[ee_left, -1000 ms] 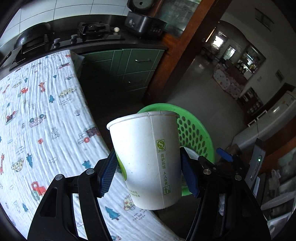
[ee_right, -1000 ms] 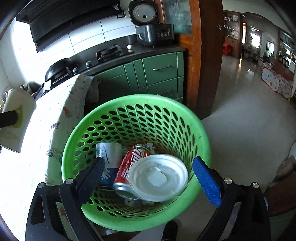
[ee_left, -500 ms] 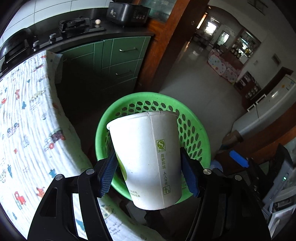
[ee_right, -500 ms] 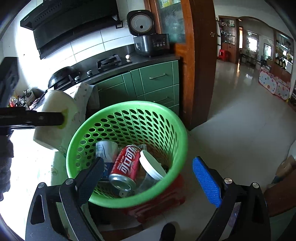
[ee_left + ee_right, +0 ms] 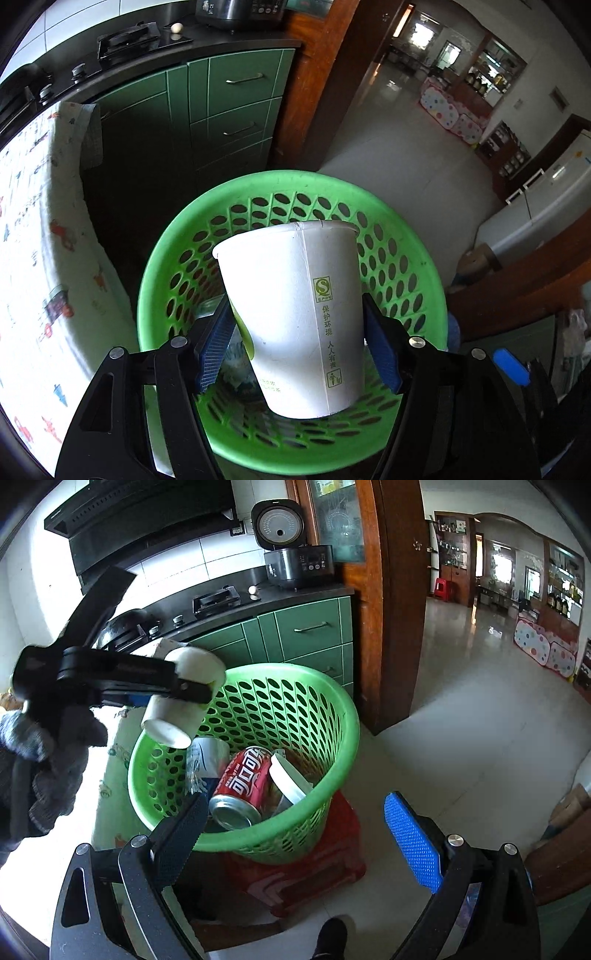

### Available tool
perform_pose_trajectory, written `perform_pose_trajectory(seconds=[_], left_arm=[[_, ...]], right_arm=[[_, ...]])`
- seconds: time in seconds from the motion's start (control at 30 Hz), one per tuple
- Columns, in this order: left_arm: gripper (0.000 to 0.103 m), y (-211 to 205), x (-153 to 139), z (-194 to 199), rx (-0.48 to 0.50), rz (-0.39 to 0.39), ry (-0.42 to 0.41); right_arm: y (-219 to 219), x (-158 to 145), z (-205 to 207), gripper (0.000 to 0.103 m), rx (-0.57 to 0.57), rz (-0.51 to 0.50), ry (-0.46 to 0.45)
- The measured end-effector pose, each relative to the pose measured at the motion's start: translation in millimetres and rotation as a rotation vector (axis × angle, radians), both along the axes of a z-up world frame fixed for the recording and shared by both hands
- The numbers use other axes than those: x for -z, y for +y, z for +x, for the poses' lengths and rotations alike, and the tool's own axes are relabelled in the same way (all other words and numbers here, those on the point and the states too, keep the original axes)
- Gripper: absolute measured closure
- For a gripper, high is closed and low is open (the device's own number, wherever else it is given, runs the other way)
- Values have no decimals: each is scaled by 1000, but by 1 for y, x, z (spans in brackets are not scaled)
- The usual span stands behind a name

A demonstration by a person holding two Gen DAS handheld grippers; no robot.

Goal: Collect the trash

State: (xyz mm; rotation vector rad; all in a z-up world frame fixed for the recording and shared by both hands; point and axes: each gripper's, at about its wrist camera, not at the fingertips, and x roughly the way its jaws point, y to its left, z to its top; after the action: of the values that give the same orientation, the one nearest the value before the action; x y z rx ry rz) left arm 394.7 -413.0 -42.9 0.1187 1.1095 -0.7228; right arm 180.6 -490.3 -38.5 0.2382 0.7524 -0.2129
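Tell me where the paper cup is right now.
The paper cup is clamped in the left claw, held over the near left rim of the green basket beside the table; the right wrist view shows it tilted.

- Left gripper point(image 5: 297, 349): glossy black plastic frame with cut-out openings, two fingers faced with blue grid-textured pads point(image 5: 214, 349), and round silver screws at the joints.
- Right gripper point(image 5: 295, 843): the same build — black arms, silver screws, one pad point(image 5: 412, 843) bright blue with a dotted texture, the other in shadow.
- Left hand point(image 5: 40, 746): covered by a grey knitted glove — no skin shows.
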Motion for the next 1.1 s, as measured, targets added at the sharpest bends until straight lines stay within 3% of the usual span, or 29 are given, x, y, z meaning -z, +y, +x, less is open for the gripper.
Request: perform_pose_trajectory(seconds=[0.13, 0.37, 0.7, 1.1], left_arm=[[26, -2, 6, -1, 4, -6, -6], [22, 16, -9, -15, 10, -43, -44], [15, 88, -56, -62, -29, -66, -189], [10, 178, -91, -125, -117, -106, -333]], right_arm=[[-1, 2, -4, 10, 7, 10, -6], [7, -3, -16, 10, 18, 29, -33], [43, -25, -31, 10, 12, 5, -58], [91, -42, -50, 10, -11, -31, -48]])
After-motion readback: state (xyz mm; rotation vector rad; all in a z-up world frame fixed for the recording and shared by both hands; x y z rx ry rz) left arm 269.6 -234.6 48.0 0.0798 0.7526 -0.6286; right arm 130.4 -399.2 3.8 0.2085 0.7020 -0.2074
